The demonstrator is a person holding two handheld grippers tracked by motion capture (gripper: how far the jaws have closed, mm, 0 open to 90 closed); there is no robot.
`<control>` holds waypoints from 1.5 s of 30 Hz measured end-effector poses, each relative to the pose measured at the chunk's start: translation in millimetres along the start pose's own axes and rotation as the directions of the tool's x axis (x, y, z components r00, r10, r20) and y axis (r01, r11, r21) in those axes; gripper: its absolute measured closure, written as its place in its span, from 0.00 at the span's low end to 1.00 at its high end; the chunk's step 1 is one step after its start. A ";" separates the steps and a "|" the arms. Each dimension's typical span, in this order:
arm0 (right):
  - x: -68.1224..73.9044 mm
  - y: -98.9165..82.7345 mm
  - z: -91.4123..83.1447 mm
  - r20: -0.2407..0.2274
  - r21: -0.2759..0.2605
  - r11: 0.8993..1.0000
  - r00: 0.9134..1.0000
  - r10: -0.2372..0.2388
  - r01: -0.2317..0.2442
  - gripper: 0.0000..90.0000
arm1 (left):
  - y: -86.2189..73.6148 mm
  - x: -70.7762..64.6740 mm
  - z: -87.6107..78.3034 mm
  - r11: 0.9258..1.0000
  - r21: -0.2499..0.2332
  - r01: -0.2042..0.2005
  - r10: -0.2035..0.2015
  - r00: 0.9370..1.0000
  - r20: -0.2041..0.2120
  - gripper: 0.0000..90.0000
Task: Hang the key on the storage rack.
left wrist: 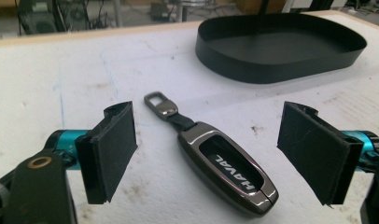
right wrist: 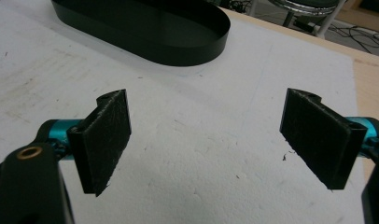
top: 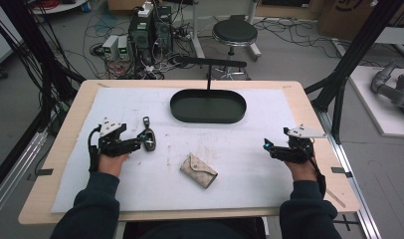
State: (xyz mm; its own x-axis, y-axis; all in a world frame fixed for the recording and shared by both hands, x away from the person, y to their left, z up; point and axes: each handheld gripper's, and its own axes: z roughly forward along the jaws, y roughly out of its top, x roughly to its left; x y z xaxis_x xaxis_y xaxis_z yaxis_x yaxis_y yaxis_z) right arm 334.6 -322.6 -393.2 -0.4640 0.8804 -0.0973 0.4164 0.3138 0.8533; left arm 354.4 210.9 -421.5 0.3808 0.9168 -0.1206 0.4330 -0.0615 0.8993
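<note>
White foam covers the desk point(top: 289, 94). Toward its left edge the key fob point(left wrist: 227, 167) lies flat between the left gripper point(left wrist: 215, 154)'s wide-open jaws. Small, stiff, glossy, likely slippery: pinch across its long sides. The right gripper point(right wrist: 211, 144) gapes empty near the right edge.

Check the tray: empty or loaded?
Empty. The tray shows a bare black floor in the high view; the key fob and pouch lie outside it on the mat.

A lab: floor cables point(top: 105, 25), computer towers point(top: 150, 30), stool point(top: 235, 34).
</note>
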 end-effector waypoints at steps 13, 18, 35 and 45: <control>4.5 0.8 1.6 -0.005 0.006 1.000 1.000 -0.003 0.003 0.18 | -2.8 -22.4 43.0 0.985 0.169 -0.019 0.024 0.999 -0.025 0.32; 3.8 0.5 1.9 -0.009 0.005 1.000 1.000 -0.006 0.006 0.18 | -6.8 -24.2 54.0 0.966 0.254 -0.043 0.061 0.996 -0.064 0.28; 2.7 -0.9 1.4 -0.009 0.016 1.000 1.000 -0.005 0.005 0.18 | -2.3 -7.7 48.0 0.964 0.255 -0.077 0.095 0.994 -0.060 0.46; 3.5 -0.7 2.9 -0.015 0.019 1.000 1.000 -0.005 0.005 0.18 | -4.0 -3.5 52.5 0.959 0.276 -0.065 0.082 0.995 -0.050 0.53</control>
State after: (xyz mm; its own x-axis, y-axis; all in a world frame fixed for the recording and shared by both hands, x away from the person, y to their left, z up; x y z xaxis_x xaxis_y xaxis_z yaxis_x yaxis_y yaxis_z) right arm 334.9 -318.8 -395.7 -0.4780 0.8733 -0.0938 0.4284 0.3251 0.8431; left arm 394.2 187.2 -446.7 0.3734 0.9273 -0.0253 0.6158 -0.2274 0.7544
